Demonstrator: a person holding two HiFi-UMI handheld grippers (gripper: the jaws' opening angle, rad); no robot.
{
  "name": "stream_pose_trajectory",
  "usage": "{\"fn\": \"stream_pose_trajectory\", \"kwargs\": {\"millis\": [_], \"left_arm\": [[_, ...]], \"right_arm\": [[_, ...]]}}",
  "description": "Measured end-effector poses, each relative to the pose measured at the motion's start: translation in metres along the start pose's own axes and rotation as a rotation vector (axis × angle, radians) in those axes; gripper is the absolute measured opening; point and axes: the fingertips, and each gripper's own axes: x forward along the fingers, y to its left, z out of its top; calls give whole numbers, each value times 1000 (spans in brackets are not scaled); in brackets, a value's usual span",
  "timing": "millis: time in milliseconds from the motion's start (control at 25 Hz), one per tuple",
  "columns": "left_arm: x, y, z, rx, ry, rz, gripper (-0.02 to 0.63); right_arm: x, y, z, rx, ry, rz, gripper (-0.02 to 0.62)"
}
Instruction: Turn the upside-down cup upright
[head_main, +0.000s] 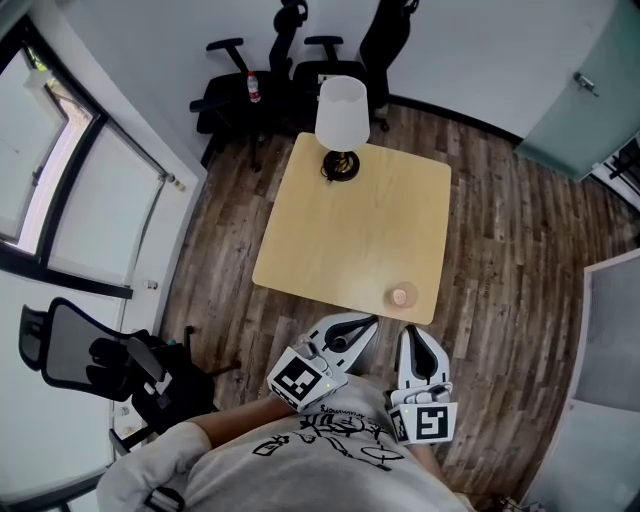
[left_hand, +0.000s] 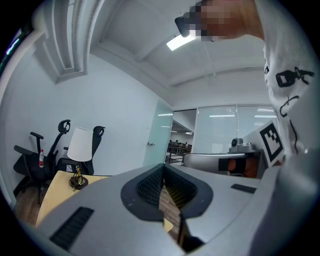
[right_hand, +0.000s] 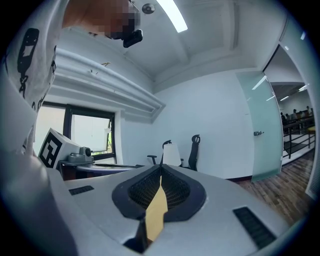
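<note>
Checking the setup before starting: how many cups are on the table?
1. The cup stands near the table's near right corner, just ahead of the right hand-held gripper. No other shows.

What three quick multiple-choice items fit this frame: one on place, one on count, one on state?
1. Where does the cup stand on the table?
A. at the far edge
B. in the middle
C. by the near right corner

2. How many things stand on the table?
A. two
B. four
C. none

3. How are the left gripper and the right gripper?
A. both wide open
B. both shut, empty
C. left shut on the cup

Answers:
1 C: the head view shows the cup close to the corner just ahead of the right gripper.
2 A: only the cup and the lamp stand on it.
3 B: each gripper view shows its jaws together with nothing between them.
</note>
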Motion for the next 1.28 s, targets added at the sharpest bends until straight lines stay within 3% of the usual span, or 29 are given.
{"fn": "stream_pose_trajectory", "kwargs": {"millis": [480,720,1280], "left_arm": [[33,-7,-8,16,23,51,11],[45,-5,-22,-1,42,94,11],[73,8,-62,-5,69,45,11]], "right_arm": [[-2,-42,-4,-9,15,25,25],[0,-65,-12,-53,20,76,25],[1,-91,-69,-75,54,152,26]]}}
